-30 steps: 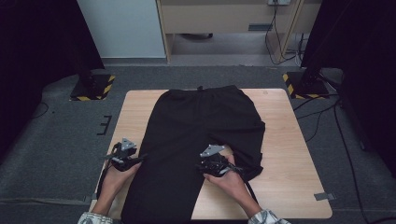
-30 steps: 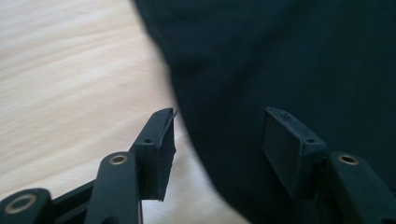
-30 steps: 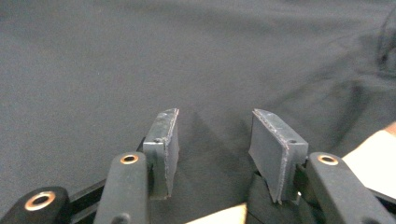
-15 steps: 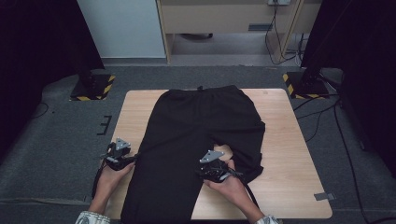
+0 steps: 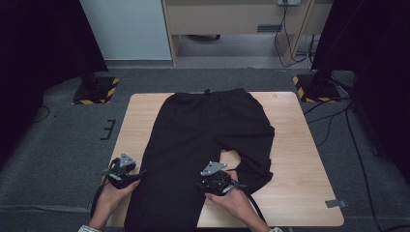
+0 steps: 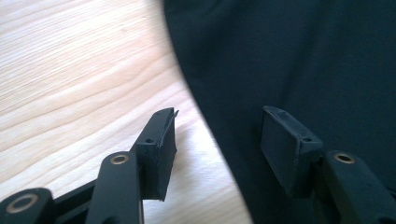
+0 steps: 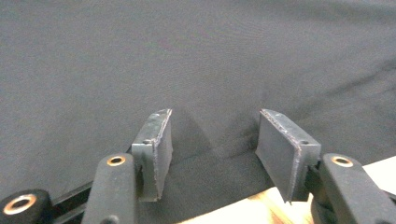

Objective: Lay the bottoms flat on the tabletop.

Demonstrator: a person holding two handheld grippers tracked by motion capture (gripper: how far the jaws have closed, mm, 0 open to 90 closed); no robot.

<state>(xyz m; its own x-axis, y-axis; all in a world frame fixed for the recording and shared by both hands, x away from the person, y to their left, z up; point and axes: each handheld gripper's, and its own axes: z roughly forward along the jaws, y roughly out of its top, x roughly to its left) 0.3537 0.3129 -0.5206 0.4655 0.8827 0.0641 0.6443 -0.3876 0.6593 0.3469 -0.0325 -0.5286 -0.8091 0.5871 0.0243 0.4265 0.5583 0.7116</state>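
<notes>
Black trousers (image 5: 203, 130) lie flat on the wooden table (image 5: 300, 159), waistband at the far side, one leg running to the near edge and the other bunched short at the right. My left gripper (image 5: 139, 175) is at that long leg's outer edge. In the left gripper view it (image 6: 217, 140) is open, one jaw over bare wood (image 6: 70, 70) and one over the cloth (image 6: 303, 56). My right gripper (image 5: 203, 184) sits at the leg's inner edge. Its jaws (image 7: 215, 144) have just been opening and stand apart over the fabric (image 7: 187, 56), gripping nothing.
Bare wood lies to the right of the trousers, with a strip of grey tape (image 5: 335, 203) near the front right corner. Two stand bases with yellow and black stripes (image 5: 94, 92) (image 5: 316, 87) sit on the carpet behind the table, with cables at the right.
Both hands have drawn a little toward the near edge of the table along the trouser leg. The right gripper's jaws stand wider apart.
</notes>
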